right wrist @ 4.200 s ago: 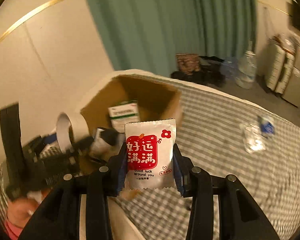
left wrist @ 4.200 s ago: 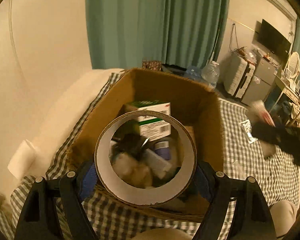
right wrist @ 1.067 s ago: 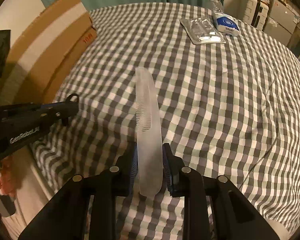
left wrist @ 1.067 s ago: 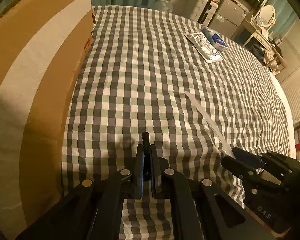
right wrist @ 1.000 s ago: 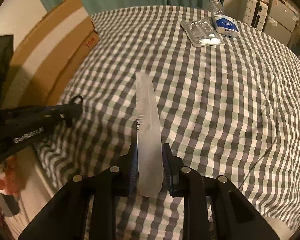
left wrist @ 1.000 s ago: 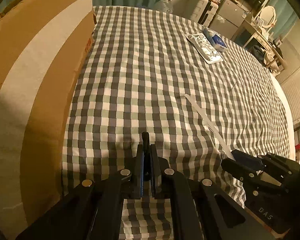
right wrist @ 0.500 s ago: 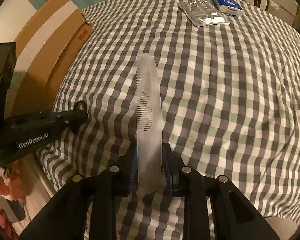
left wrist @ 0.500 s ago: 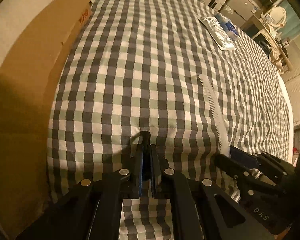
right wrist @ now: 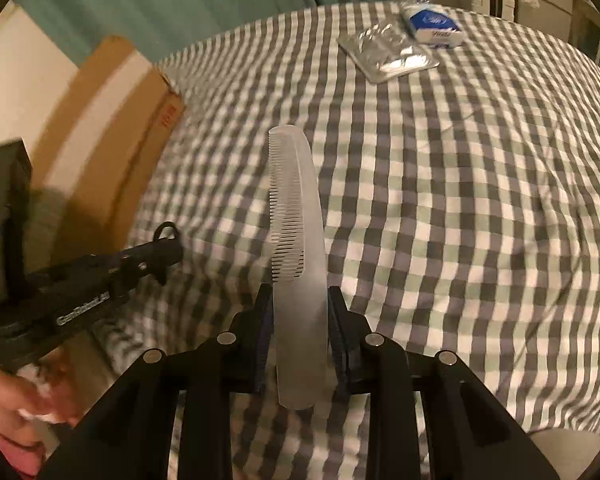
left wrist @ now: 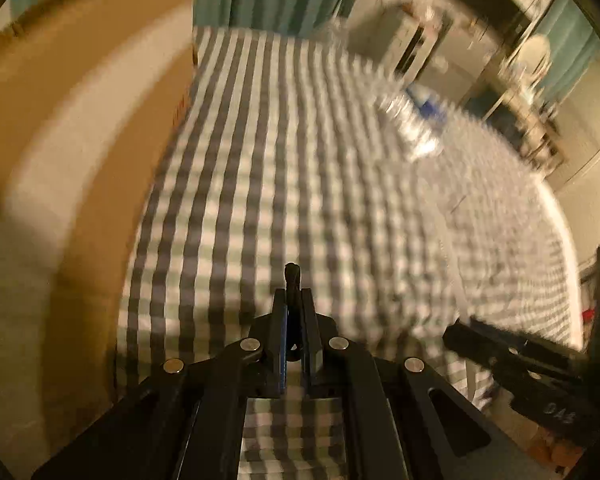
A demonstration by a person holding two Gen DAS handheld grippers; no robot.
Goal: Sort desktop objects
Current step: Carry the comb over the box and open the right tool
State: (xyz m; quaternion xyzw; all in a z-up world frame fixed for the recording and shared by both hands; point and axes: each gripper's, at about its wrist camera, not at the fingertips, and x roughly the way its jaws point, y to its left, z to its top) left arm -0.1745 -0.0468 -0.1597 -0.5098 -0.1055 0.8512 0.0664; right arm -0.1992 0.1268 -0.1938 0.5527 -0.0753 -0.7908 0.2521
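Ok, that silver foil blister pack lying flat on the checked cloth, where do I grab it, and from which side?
Probably by its near short edge, coming in low from the near side. The foil blister pack lies flat on the checked cloth, so only its thin rim can be pinched. The blue packet crowds its far right side, while the near edge is free. The soft cloth should let one finger slip under.

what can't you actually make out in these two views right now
- Cardboard box contents: both views show only its outer wall.
- Blue packet print: too small in the right wrist view.
- Comb: lost to motion blur in the left wrist view.
- Blister pack contents: glare.
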